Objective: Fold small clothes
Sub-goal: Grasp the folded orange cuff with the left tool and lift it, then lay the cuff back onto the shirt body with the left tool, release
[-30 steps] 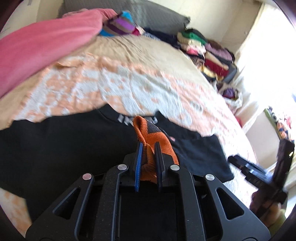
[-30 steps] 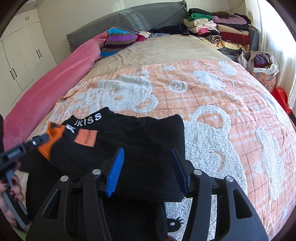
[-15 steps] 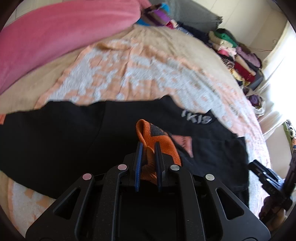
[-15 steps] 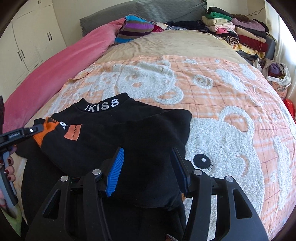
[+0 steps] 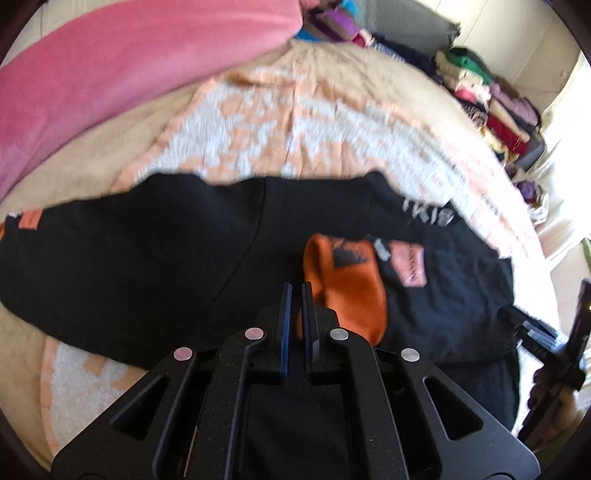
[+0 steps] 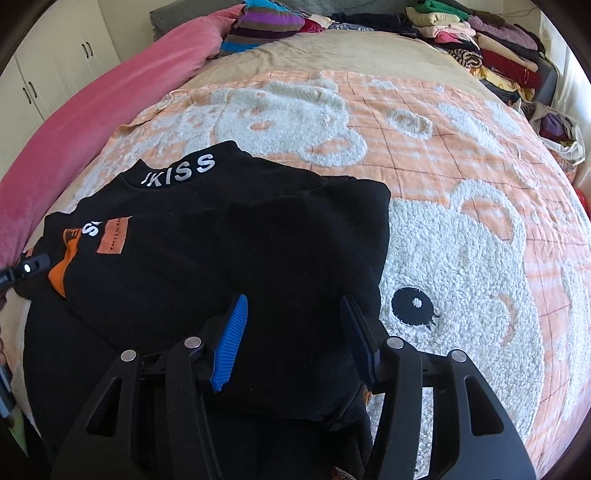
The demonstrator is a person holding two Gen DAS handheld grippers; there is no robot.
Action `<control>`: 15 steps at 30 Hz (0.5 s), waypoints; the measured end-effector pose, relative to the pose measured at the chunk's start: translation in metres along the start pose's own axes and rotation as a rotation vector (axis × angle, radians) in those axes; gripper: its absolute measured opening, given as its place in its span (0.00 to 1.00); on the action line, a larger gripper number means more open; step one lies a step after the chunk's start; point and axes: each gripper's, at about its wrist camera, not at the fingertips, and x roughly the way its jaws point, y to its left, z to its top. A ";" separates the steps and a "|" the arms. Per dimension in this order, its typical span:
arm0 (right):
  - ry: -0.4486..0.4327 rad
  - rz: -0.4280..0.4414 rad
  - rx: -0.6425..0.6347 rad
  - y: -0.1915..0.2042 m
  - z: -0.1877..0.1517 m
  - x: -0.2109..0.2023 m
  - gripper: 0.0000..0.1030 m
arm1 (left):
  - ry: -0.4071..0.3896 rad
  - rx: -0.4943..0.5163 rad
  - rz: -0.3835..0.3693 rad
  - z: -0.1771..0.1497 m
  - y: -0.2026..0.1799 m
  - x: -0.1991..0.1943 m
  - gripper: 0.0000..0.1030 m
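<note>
A black sweater (image 5: 147, 266) (image 6: 258, 240) lies on the bed, partly folded, its collar lettered in white (image 6: 177, 171). Its orange cuff (image 5: 343, 288) (image 6: 61, 273) rests on the chest beside an orange patch (image 6: 112, 236). My left gripper (image 5: 297, 286) (image 6: 27, 266) is shut, pinching the cuff's near edge. My right gripper (image 6: 295, 325) hangs over the folded right side of the sweater. Its jaws are apart and black cloth lies under them, not squeezed. It also shows at the right edge of the left wrist view, as the right gripper (image 5: 552, 321) held by a hand.
An orange-and-white bear blanket (image 6: 461, 240) covers the bed. A pink duvet (image 6: 92, 122) runs along its left side. Stacks of folded clothes (image 6: 480, 44) stand at the far right, a striped bundle (image 6: 266, 26) at the head, and a bag (image 6: 557, 133) beside the bed.
The left gripper carried the orange cuff across and down onto the sweater's chest; the cuff now lies flat instead of standing up between the fingers. The right gripper sank slightly, jaws unchanged.
</note>
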 end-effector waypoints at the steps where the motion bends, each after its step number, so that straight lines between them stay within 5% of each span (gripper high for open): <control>1: -0.012 0.008 0.003 0.000 -0.001 -0.004 0.49 | -0.019 -0.002 -0.020 0.002 -0.001 -0.004 0.01; 4: -0.050 0.033 0.044 -0.004 -0.005 -0.018 0.50 | -0.009 -0.023 -0.084 0.003 -0.004 0.002 0.13; 7: -0.071 0.041 0.077 -0.008 -0.008 -0.029 0.62 | 0.030 -0.054 -0.140 0.003 -0.008 0.020 0.23; 12: -0.069 0.047 0.059 -0.001 -0.008 -0.033 0.62 | 0.037 -0.021 -0.113 0.004 -0.028 0.044 0.49; 13: -0.070 0.049 0.054 0.001 -0.007 -0.033 0.62 | 0.037 -0.011 -0.101 0.003 -0.030 0.047 0.49; 15: -0.070 0.042 0.042 0.004 -0.006 -0.032 0.62 | 0.043 0.016 -0.056 -0.001 -0.033 0.052 0.11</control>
